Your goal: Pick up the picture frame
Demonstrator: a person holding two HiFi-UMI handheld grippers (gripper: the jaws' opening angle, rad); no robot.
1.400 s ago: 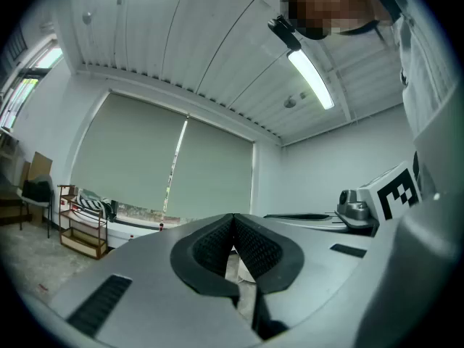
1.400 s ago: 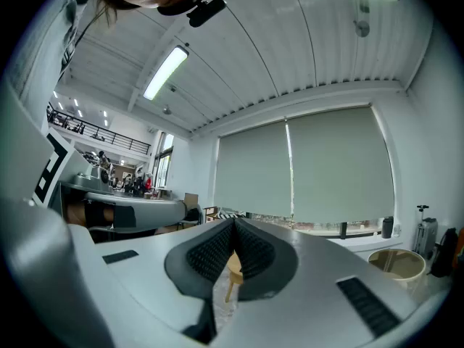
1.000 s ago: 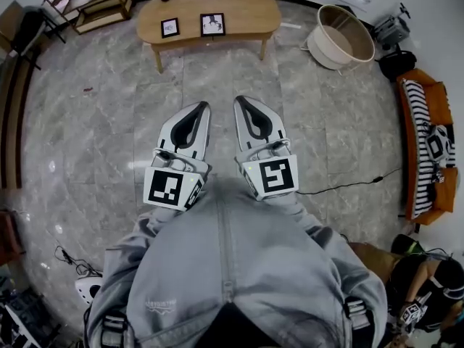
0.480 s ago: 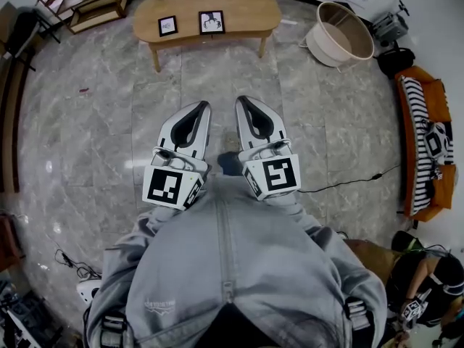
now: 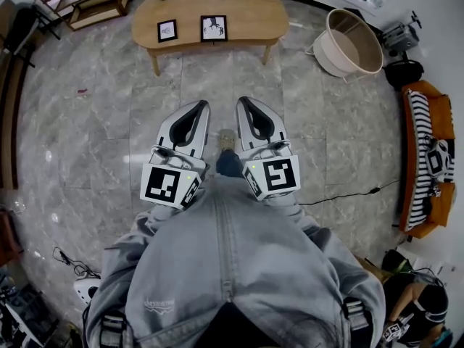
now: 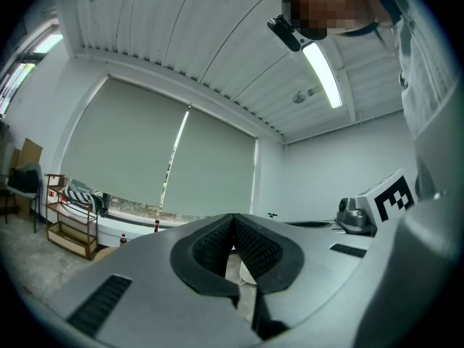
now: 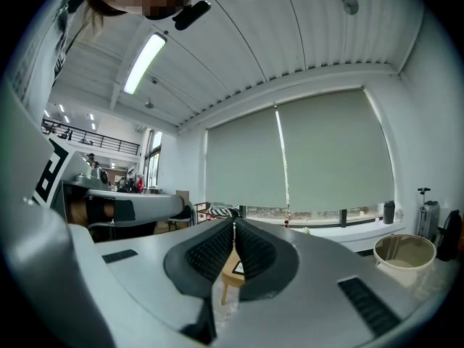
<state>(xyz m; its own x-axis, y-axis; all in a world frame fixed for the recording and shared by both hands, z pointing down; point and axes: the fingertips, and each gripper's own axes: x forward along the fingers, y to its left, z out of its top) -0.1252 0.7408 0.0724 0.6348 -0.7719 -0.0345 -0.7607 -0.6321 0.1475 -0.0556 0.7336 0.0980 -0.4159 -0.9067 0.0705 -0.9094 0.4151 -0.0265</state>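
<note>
Two black picture frames lie on the oval wooden table (image 5: 239,6) at the far end of the room: a larger one (image 5: 213,27) and a smaller one (image 5: 167,30) to its left. My left gripper (image 5: 201,106) and right gripper (image 5: 240,101) are held side by side in front of my body, well short of the table, both shut with nothing between the jaws. In the right gripper view a bit of the table and a frame (image 7: 237,267) shows between the jaws. The left gripper (image 6: 233,218) points level toward a blind-covered window.
A round beige tub (image 5: 351,42) stands right of the table. An orange sofa (image 5: 428,151) with a striped cushion lines the right wall, and a cable (image 5: 341,194) runs over the marble floor. A wooden shelf rack (image 5: 94,2) is at the far left. My shoe (image 5: 228,139) shows between the grippers.
The table and frames have slid slightly in the head view as I step forward; my foot now shows between the grippers. Both grippers stay shut and side by side.
</note>
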